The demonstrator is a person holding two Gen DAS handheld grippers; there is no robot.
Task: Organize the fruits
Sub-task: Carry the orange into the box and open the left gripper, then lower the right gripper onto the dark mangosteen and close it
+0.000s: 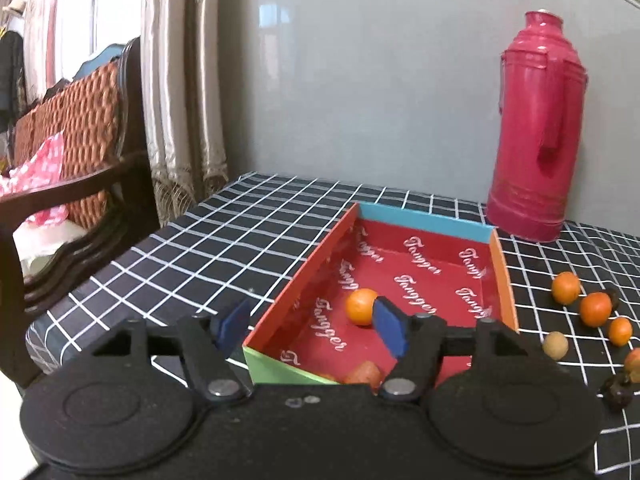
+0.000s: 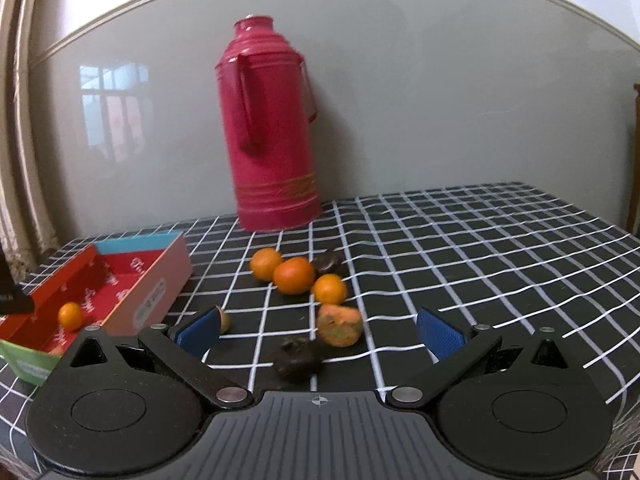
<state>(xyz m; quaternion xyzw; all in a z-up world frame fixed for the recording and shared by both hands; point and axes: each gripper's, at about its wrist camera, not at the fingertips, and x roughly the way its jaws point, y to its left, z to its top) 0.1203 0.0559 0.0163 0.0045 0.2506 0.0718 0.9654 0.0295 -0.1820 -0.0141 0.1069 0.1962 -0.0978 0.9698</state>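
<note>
Loose fruits (image 2: 294, 275) cluster on the surface beside the red box (image 2: 150, 280), thermos-side, dead ahead of the right claw (image 2: 320, 330), released and nearer; left claw (image 1: 312, 326), also released, straddles the box's wall.

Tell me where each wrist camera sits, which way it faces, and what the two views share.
Left wrist: rides on the left gripper, facing the open red cardboard box and the small orange fruit inside; its blue-padded fingers show, spread.
Right wrist: rides on the right gripper, facing the loose fruits on the black checked tablecloth; its fingers show, spread.
Shared: the box, the tall pink thermos flask, the loose fruits and the tablecloth.
</note>
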